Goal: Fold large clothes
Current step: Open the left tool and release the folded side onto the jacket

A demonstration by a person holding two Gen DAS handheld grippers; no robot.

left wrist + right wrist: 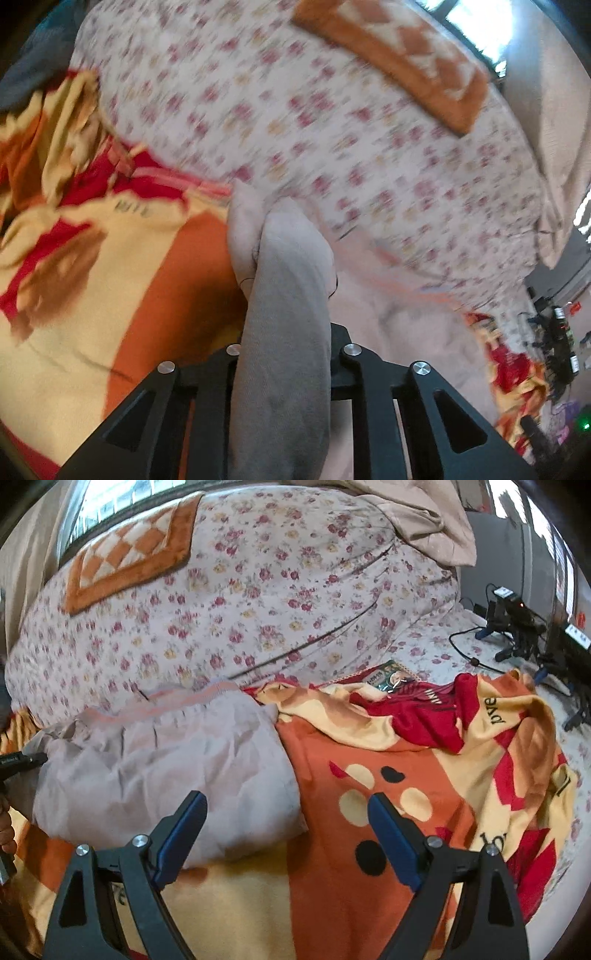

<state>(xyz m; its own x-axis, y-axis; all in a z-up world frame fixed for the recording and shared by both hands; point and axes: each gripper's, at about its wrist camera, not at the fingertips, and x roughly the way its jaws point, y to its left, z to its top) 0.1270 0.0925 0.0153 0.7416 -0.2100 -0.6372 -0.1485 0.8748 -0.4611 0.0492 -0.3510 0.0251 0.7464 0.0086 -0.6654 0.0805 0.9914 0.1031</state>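
Observation:
A pale grey-pink garment [166,771] lies folded on the orange, red and cream blanket [369,849], at the left of the right wrist view. My right gripper [288,805] is open and empty, just in front of the garment's near right corner. My left gripper [284,332] is shut on a bunched fold of the same garment [288,295], which hides its fingers. The left gripper's tip [26,760] shows at the garment's left edge in the right wrist view.
A floral quilt [240,602] is heaped behind the garment, with an orange checked cushion [133,561] on top. A beige cloth [424,517] lies at the back right. Cables and black devices [517,620] sit at the far right. A window is behind.

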